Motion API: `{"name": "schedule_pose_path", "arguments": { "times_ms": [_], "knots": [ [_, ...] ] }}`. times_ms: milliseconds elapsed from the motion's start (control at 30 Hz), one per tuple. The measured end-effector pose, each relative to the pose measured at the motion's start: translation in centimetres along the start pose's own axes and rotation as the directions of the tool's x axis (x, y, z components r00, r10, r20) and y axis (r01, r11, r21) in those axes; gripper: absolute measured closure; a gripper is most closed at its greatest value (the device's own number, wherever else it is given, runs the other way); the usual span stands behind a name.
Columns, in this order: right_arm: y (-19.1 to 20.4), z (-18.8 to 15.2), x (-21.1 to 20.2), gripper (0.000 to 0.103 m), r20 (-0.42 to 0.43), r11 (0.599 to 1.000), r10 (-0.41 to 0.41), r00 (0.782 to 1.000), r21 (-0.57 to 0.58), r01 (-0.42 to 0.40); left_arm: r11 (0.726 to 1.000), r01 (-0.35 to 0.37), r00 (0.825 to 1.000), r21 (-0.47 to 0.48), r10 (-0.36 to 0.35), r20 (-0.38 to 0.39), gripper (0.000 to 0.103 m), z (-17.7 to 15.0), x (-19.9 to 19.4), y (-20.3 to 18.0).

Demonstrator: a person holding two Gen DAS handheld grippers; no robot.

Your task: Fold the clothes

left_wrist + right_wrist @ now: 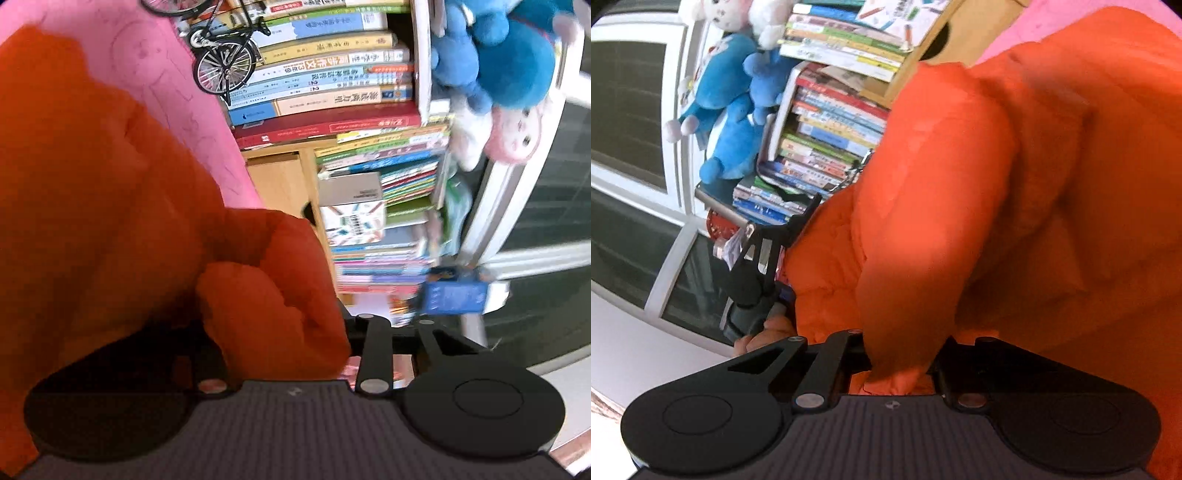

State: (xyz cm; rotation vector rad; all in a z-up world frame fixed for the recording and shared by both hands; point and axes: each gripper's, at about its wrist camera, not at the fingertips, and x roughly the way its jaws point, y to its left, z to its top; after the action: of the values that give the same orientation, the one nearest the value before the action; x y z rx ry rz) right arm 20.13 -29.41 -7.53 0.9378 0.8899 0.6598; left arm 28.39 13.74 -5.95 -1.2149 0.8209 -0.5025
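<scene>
An orange padded garment [110, 184] fills the left half of the left wrist view. A thick fold of it bulges up between the jaws of my left gripper [284, 332] and hides both fingers, so the gripper is shut on the cloth. In the right wrist view the same garment [1034, 184] covers the right side. A bunched fold of it runs down into my right gripper [901, 362], whose jaws are shut tight on it. In that view the left gripper [764, 251] shows at the garment's left edge, held by a person's hand [768, 332].
A pink sheet [155, 55] lies behind the garment. Close by are a wooden shelf with stacked books [332, 74], a model bicycle [225, 66], blue and pink plush toys [509, 55] and a white-framed window [676, 122].
</scene>
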Motion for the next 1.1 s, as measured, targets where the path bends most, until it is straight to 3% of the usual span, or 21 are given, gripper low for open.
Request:
{"name": "schedule_pose_path", "arguments": {
  "times_ms": [133, 167, 200, 233, 267, 367, 467, 533, 567, 667, 700, 733, 800, 867, 900, 933, 967, 1100],
  "knots": [
    [-1.0, 0.0, -0.1, 0.096, 0.005, 0.999, 0.0, 1.0, 0.032, 0.0, 0.99, -0.085, 0.996, 0.114, 0.089, -0.031, 0.077, -0.5, -0.5, -0.6],
    [-1.3, 0.0, -0.1, 0.096, 0.004, 0.999, 0.0, 1.0, 0.037, -0.001, 0.98, -0.119, 0.991, 0.162, 0.126, -0.036, 0.073, -1.0, -1.1, -1.2],
    [-1.5, 0.0, -0.1, 0.095, 0.005, 1.0, -0.006, 1.0, 0.029, 0.005, 0.966, -0.151, 0.986, 0.21, 0.163, -0.04, 0.059, -1.5, -1.8, -1.7],
    [-1.5, -0.1, -0.1, 0.095, 0.007, 1.0, -0.012, 1.0, 0.016, 0.011, 0.931, -0.218, 0.973, 0.293, 0.232, -0.012, 0.05, -2.7, -2.6, -2.8],
    [-1.5, -0.1, -0.1, 0.095, 0.012, 1.0, -0.014, 1.0, -0.002, 0.014, 0.879, -0.29, 0.953, 0.378, 0.302, 0.028, 0.038, -3.9, -3.6, -4.1],
    [-1.1, -0.2, -0.2, 0.094, 0.029, 0.997, -0.019, 0.999, -0.073, 0.021, 0.681, -0.49, 0.87, 0.544, 0.421, 0.256, 0.038, -8.7, -6.3, -8.1],
    [0.0, -0.1, -0.1, 0.092, 0.045, 0.989, -0.018, 0.999, -0.146, 0.025, 0.543, -0.588, 0.807, 0.599, 0.338, 0.485, 0.036, -12.9, -8.0, -10.9],
    [1.0, 0.0, 0.3, 0.092, 0.059, 0.978, -0.022, 0.998, -0.205, 0.034, 0.442, -0.623, 0.776, 0.646, 0.243, 0.582, 0.026, -15.1, -7.0, -11.9],
    [1.6, 0.0, 0.6, 0.092, 0.067, 0.971, -0.027, 0.997, -0.235, 0.042, 0.381, -0.66, 0.748, 0.647, 0.247, 0.616, 0.023, -15.5, -5.5, -11.6],
    [3.1, 0.0, 1.8, 0.092, 0.096, 0.936, -0.079, 0.992, -0.335, 0.107, 0.187, -0.763, 0.645, 0.618, 0.275, 0.713, 0.027, -16.7, -0.6, -10.5],
    [3.5, -0.2, 2.0, 0.091, 0.104, 0.92, -0.102, 0.989, -0.369, 0.133, 0.16, -0.771, 0.633, 0.617, 0.303, 0.713, 0.031, -16.6, 0.6, -9.7],
    [3.7, -0.3, 2.1, 0.09, 0.111, 0.905, -0.124, 0.986, -0.394, 0.158, 0.141, -0.773, 0.625, 0.618, 0.335, 0.705, 0.033, -16.5, 1.8, -8.8],
    [3.5, -0.7, 1.3, 0.087, 0.134, 0.885, -0.152, 0.979, -0.424, 0.195, 0.198, -0.759, 0.641, 0.62, 0.391, 0.66, 0.032, -15.8, 2.7, -6.9],
    [3.3, -0.8, 0.3, 0.08, 0.161, 0.873, -0.167, 0.973, -0.435, 0.222, 0.272, -0.739, 0.669, 0.616, 0.408, 0.622, 0.032, -15.1, 2.4, -5.9],
    [3.1, -0.7, -0.3, 0.072, 0.176, 0.875, -0.167, 0.97, -0.427, 0.228, 0.309, -0.727, 0.683, 0.613, 0.413, 0.602, 0.032, -14.7, 2.1, -5.4],
    [2.9, -0.6, -1.0, 0.062, 0.191, 0.877, -0.167, 0.967, -0.42, 0.234, 0.326, -0.72, 0.691, 0.612, 0.413, 0.593, 0.032, -14.5, 1.9, -5.3],
    [2.8, -0.2, -1.6, 0.058, 0.201, 0.882, -0.162, 0.966, -0.409, 0.233, 0.33, -0.718, 0.693, 0.612, 0.413, 0.591, 0.032, -14.5, 1.8, -5.2],
    [3.8, 2.1, -2.3, 0.039, 0.308, 0.896, -0.174, 0.935, -0.345, 0.28, 0.301, -0.729, 0.68, 0.615, 0.416, 0.604, 0.032, -15.0, 2.2, -5.2]
  ]
}}
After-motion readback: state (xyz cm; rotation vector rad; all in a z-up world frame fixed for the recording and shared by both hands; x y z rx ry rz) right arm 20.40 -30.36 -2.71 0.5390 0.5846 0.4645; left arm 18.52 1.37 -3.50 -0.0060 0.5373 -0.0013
